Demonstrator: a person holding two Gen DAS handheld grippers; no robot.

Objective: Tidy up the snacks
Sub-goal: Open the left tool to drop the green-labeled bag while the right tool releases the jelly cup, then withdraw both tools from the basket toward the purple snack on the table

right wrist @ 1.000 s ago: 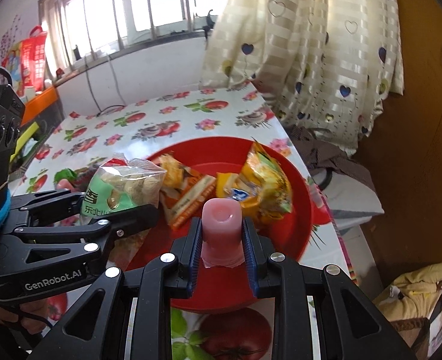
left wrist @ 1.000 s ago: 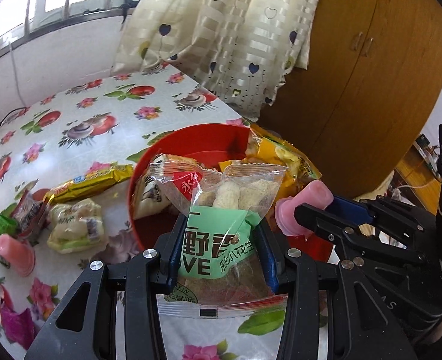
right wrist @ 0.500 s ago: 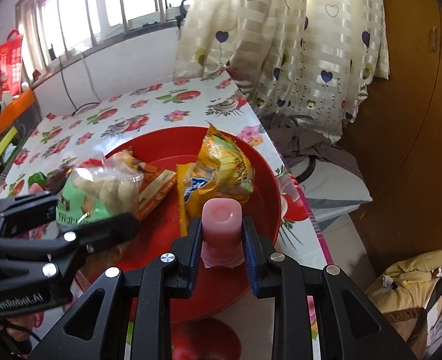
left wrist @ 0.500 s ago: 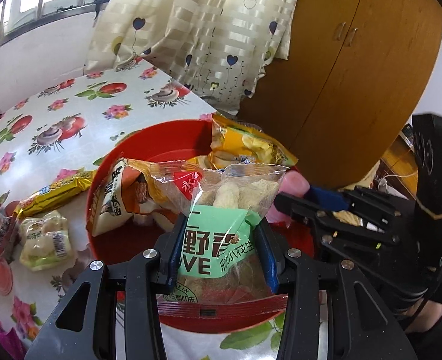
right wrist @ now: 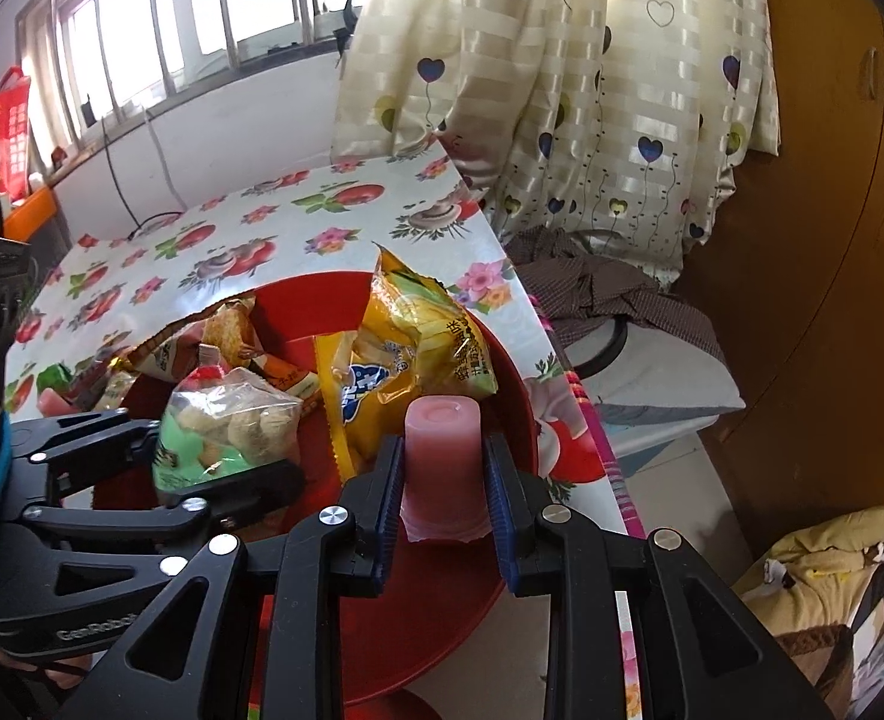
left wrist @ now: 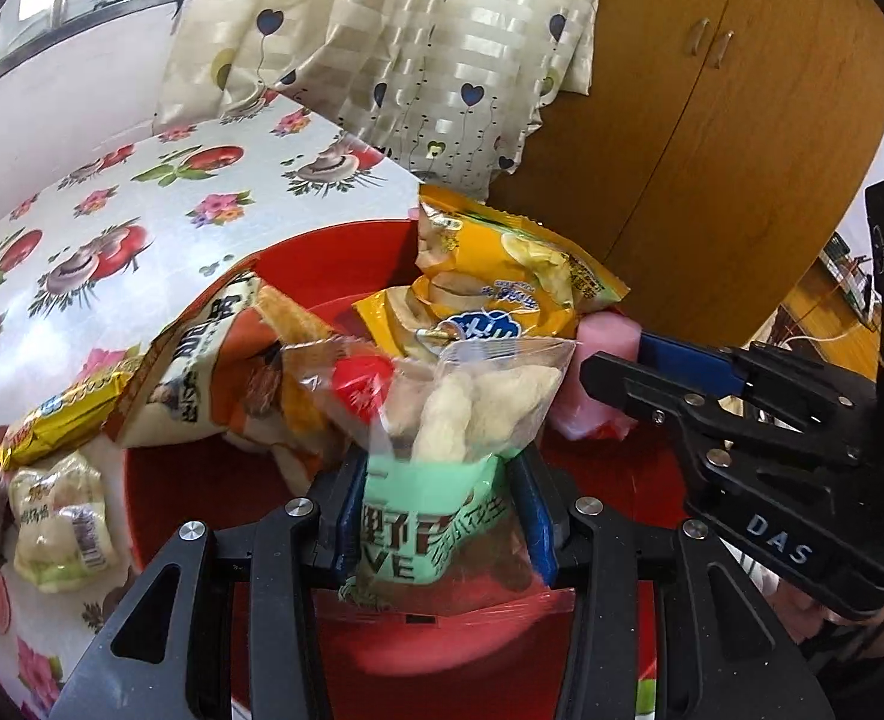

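Flowery tablecloth (right wrist: pixel 298 228) is carrying the red bowl (right wrist: pixel 517 396), sitting right below both grippers. Left gripper (left wrist: pixel 436 516) is clamping the green peanut bag (left wrist: pixel 442 480); right gripper (right wrist: pixel 445 480), jaws opening, is hugging the upright pink jelly cup (right wrist: pixel 442 456), nearer the bowl's right rim.

Floral-cloth table (left wrist: pixel 142 192): red bowl (left wrist: pixel 322 258), loose snack packets (left wrist: pixel 61 522) beside.

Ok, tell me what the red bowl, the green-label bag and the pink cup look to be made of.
Red bowl: likely hard plastic, glossy; its rim catches window glare. Green-label bag: thin clear plastic film with a printed green label; the pale snacks show through and it crinkles. Pink cup: probably soft translucent plastic, a jelly cup by the look; its foil-like edge flares below the fingers.
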